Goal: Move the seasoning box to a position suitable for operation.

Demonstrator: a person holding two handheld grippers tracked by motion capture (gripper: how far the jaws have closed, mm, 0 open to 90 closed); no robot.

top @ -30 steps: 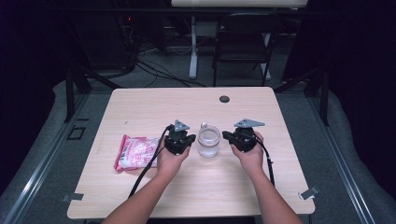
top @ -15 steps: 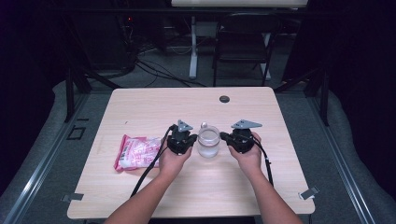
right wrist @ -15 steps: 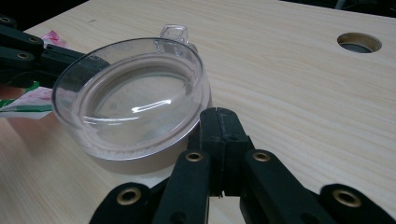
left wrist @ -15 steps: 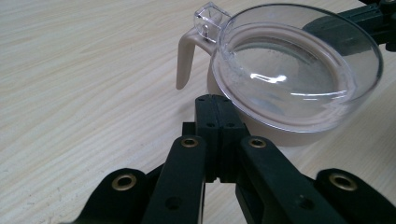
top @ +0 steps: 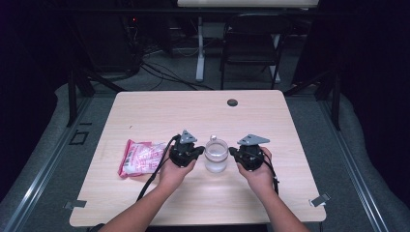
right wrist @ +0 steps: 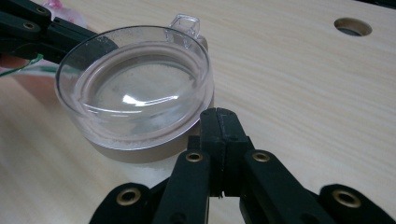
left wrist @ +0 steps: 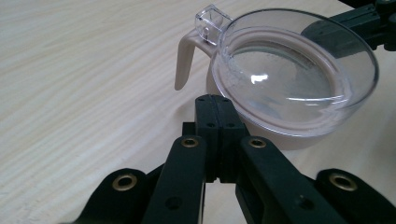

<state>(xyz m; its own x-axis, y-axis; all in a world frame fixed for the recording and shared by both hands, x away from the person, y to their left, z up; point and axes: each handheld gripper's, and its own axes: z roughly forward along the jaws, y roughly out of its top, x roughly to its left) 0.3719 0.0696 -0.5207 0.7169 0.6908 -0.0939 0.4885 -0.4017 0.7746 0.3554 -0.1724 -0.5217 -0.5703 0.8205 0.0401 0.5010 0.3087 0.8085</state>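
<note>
Fingers of left gripper [top: 199, 151] and right gripper [top: 233, 152] pressed together, empty, flanking the lidded container [top: 216, 154] at frame centre; the right has edged inward since earlier, suggesting a two-sided squeeze.

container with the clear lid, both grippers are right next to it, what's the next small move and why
Probably open the left gripper so its jaws can take the container. Both it and the right gripper sit shut beside the clear lid, one on each side, holding nothing. The lid's tab stands free and may be where it lifts.
</note>
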